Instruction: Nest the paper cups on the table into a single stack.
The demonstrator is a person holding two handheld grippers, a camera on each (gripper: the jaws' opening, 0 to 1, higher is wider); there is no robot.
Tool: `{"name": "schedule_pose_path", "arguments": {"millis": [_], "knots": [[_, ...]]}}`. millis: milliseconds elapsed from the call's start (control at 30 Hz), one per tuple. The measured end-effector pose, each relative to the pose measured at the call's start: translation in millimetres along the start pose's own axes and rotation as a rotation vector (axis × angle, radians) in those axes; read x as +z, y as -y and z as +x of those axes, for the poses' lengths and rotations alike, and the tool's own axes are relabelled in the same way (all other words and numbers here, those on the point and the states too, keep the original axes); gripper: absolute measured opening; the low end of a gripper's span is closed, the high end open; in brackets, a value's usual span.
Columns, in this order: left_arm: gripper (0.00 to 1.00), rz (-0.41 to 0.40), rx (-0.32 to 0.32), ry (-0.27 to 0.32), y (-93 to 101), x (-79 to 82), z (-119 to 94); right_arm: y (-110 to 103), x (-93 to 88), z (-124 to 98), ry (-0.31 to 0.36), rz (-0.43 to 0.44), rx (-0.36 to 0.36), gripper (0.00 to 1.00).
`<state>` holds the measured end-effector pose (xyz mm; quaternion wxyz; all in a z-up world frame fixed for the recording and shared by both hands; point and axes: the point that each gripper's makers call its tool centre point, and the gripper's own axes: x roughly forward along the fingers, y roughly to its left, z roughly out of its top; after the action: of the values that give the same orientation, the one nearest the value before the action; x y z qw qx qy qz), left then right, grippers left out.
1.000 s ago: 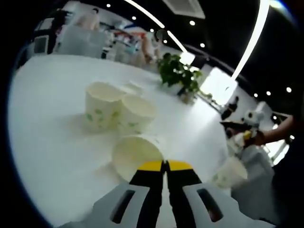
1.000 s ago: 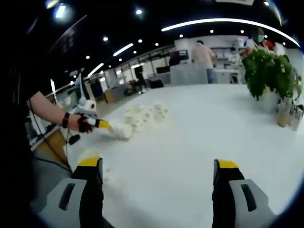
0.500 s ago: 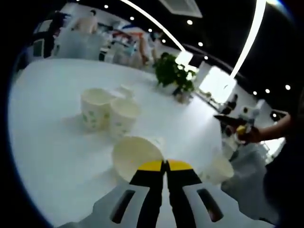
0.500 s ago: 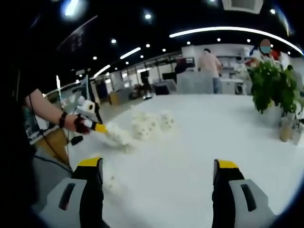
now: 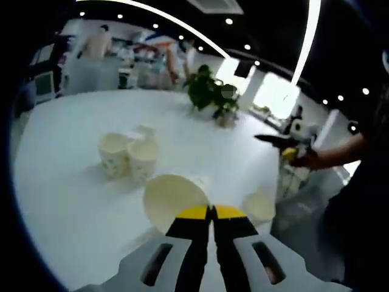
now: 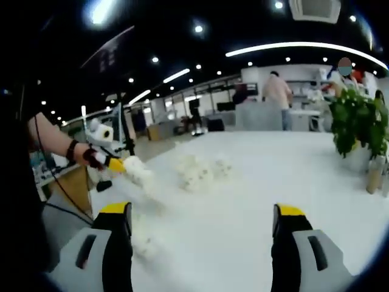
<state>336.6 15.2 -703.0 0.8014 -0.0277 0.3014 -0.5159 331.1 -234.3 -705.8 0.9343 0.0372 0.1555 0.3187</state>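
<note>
White paper cup, rim gripped by the clenched left gripper, sat at lower centre above the table. Two cups stood mid-left. Right gripper gaped empty; overexposed cups perhaps numbered three.

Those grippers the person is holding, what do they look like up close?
Each gripper has two grey jaw arms with slot-shaped cutouts, black fingers and yellow tips: the left gripper and the right gripper match. A dark wristband sits on one bare arm.
</note>
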Motion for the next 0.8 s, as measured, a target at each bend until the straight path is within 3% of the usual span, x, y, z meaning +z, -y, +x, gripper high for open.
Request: {"name": "schedule_pose_path", "arguments": {"millis": [67, 200, 267, 333, 667, 700, 733, 767, 800], "knots": [[0.0, 0.054, 0.003, -0.046, -0.7, -1.3, -4, 1, 0.4, 1, 0.008, 0.005, 0.001, 0.94], [0.0, 0.113, 0.011, -0.044, 6.7, 15.6, -13, -1, 2.4, 3, 0.024, 0.02, 0.01, 0.94], [0.0, 0.155, -0.003, -0.071, 13.7, 21.1, -17, -1, 2.6, 4, 0.032, 0.024, 0.011, 0.94], [0.0, 0.21, -0.016, -0.14, 21.5, 21.3, -21, -2, 3.0, 4, 0.042, 0.036, 0.014, 0.93], [0.0, 0.314, -0.104, -0.257, 67.9, 34.4, -19, -2, 4.5, 1, 0.075, 0.071, 0.003, 0.93], [0.0, 0.34, -0.102, -0.28, 69.5, 34.6, -20, -3, 4.1, 1, 0.075, 0.072, 0.003, 0.93], [0.0, 0.408, -0.059, -0.327, 66.6, 35.8, -22, -3, 3.5, 0, 0.073, 0.073, 0.003, 0.93], [0.0, 0.469, -0.036, -0.339, 66.3, 39.5, -22, -3, 3.4, -1, 0.074, 0.073, 0.001, 0.93], [0.0, 0.484, -0.067, -0.345, 77.3, 41.9, -21, -3, 4.0, -2, 0.079, 0.074, -0.002, 0.93]]}}
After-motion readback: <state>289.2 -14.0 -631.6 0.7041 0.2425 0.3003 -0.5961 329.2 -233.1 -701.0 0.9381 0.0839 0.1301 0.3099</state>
